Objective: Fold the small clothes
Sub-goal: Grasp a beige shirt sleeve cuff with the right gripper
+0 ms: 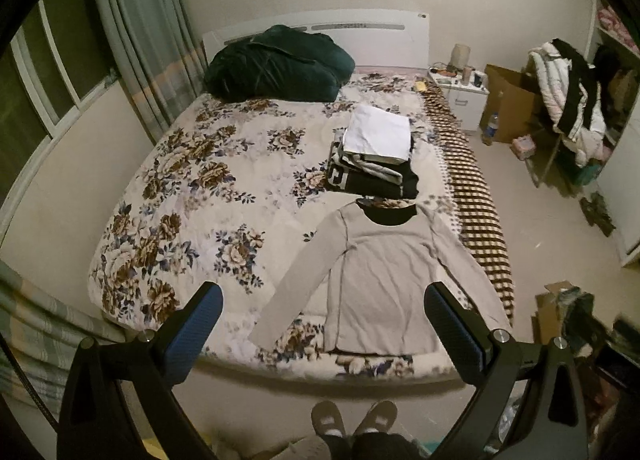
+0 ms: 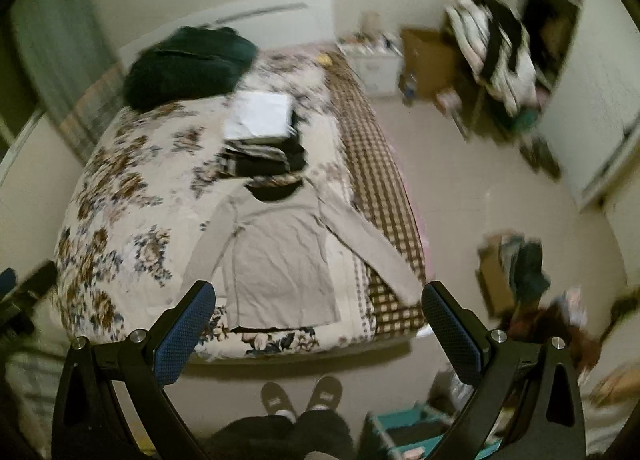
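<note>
Near the foot of the bed (image 1: pixel 168 187), a beige long-sleeved top (image 1: pixel 376 284) lies flat on the floral bedspread, just past my left fingers (image 1: pixel 324 324). Its long axis runs from 6 o'clock to 12 o'clock: hem toward me at the mattress edge, dark neckline (image 1: pixel 390 215) at the far end. One sleeve slants out toward 8 o'clock, the other toward 4 o'clock, reaching the brown checked blanket (image 1: pixel 476 195) along the bed's side. The fabric is lightly creased, with visible seams down the shoulders.

At 12 o'clock, just beyond the collar, sits a stack of folded clothes (image 1: pixel 372 163), white on top, black and striped pieces beneath. A dark green bundle (image 1: pixel 276 63) rests by the headboard at about 11 o'clock.

My left fingers are spread wide, gripping nothing. My right fingers (image 2: pixel 320 328) are likewise spread wide with nothing between them, held above the top's (image 2: pixel 280 264) hem; that view is motion-blurred.
</note>
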Demonstrator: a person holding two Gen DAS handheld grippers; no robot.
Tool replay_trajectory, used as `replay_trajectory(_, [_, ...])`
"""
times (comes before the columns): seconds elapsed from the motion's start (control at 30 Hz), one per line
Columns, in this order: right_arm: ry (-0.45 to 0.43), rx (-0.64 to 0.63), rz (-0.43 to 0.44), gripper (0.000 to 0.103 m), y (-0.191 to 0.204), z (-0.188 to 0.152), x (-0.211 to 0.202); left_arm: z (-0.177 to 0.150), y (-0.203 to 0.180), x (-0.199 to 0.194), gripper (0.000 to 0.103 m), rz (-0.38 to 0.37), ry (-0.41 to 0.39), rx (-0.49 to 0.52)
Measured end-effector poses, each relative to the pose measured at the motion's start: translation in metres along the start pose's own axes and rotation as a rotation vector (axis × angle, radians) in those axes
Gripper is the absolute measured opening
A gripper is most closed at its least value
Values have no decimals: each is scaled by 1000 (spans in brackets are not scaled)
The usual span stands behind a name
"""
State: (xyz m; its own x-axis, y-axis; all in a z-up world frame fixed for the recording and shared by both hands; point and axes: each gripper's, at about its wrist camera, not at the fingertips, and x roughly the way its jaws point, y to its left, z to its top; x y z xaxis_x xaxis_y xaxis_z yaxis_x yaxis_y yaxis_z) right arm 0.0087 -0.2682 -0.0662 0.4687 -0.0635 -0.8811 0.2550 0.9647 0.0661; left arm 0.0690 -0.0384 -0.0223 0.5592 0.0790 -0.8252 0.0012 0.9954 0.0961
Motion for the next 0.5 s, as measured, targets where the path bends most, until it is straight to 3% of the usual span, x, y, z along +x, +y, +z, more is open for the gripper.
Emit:
replay_trajectory(0.2, [118,310,33,103,-98,-32,137,-3,-40,106,103,68,98,12])
replay_trajectory(0.33, [198,575,83,103,-168,-81,249,-31,-68,177,103,82,200,36])
replay_trajectory(0.5, [188,895,85,103,-247,-144,372,-69,-100,268,103,92,310,101])
